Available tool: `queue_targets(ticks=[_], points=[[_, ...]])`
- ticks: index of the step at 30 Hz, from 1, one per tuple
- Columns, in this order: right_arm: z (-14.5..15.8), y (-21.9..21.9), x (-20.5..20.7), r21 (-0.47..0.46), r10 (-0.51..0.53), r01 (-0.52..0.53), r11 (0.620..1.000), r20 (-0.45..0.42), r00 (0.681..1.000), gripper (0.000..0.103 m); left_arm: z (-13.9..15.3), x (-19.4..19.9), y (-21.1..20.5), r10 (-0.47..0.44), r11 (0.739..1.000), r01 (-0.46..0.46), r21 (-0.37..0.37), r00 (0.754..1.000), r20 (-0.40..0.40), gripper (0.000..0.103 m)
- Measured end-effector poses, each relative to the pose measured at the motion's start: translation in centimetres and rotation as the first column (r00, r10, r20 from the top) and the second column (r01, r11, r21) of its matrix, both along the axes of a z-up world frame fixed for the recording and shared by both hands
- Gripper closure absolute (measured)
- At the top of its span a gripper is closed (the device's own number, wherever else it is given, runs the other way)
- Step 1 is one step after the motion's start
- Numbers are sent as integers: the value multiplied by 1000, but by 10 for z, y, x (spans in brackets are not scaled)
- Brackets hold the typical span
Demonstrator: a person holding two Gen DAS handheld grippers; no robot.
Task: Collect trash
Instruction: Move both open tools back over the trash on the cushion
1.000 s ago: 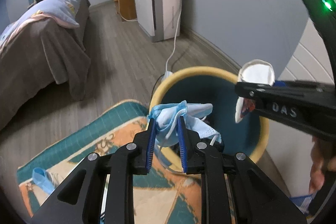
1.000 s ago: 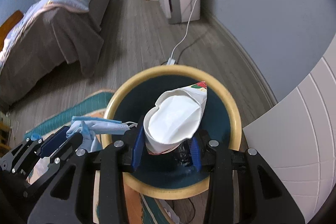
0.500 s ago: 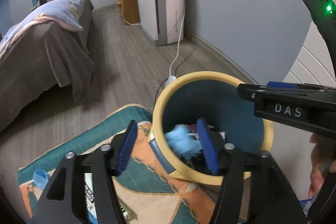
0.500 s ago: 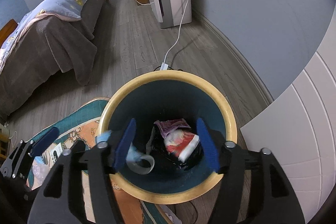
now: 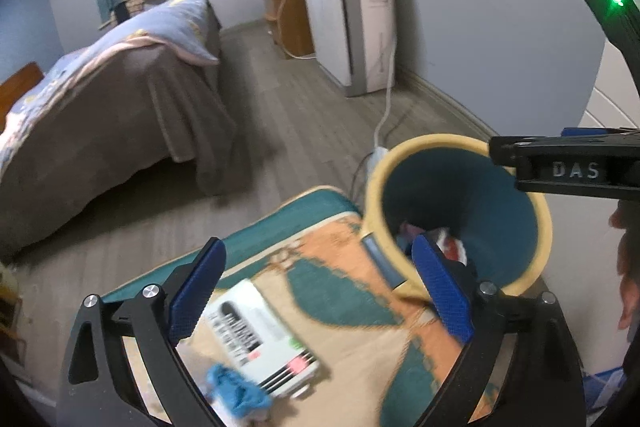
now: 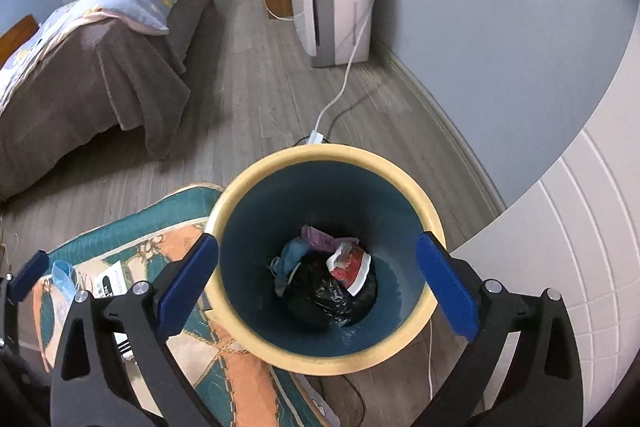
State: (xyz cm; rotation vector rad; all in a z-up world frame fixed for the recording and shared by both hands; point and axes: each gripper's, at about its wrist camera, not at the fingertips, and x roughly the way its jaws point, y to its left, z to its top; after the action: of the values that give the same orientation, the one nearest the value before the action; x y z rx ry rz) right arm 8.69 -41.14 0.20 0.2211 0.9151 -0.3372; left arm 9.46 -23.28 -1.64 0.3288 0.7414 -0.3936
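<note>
The yellow-rimmed bin (image 6: 320, 151) stands on the floor beside the patterned rug (image 6: 168, 211). At its bottom lie a red-and-white paper cup (image 6: 352, 267), a blue mask (image 6: 294, 255), a purple wrapper (image 6: 316, 237) and a black bag (image 6: 328, 295). My right gripper (image 6: 318, 243) hangs over the bin, jaws opening wide with nothing between them. My left gripper (image 5: 316, 247) is over the rug (image 5: 340, 267) left of the bin (image 5: 424, 143), jaws opening and empty. Below it lie a white box (image 5: 260, 335) and a crumpled blue mask (image 5: 236, 391).
A bed (image 5: 120, 99) with a brown cover fills the left. A white appliance (image 5: 352, 23) stands by the far wall, its cable (image 6: 340, 91) running to a plug strip behind the bin. White panelling (image 6: 580, 227) is at the right. A person's hand (image 5: 624, 267) shows at the edge.
Both grippers opened; the blue mask and the paper cup fell into the bin. My left gripper swung back left over the rug, and both rose a little.
</note>
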Motion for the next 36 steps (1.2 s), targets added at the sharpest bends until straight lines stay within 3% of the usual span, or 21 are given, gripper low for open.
queue_targets(ticks=[4,17,25,31,36], points=[[14,23,-8,-32,33,-32,999,28,999,6,13,-6,32,55,998,-55,-12,998,4,8],[19,89,-28,15,145,-145,989,36,989,6,39,-51,127,155,988,-154,-24,987,35,8],[5,117,-40,38,192,-191,981,-17,981,6,14,-78,161,202,979,-203,-16,979,-8,7],[-10,136,-46,43,230,-227,973,-80,970,6,2,-80,199,294,953,-297,-61,954,-63,7],[-28,165,-58,83,258,-249,965,-122,958,6,-4,-78,221,349,935,-352,-40,935,-68,7]])
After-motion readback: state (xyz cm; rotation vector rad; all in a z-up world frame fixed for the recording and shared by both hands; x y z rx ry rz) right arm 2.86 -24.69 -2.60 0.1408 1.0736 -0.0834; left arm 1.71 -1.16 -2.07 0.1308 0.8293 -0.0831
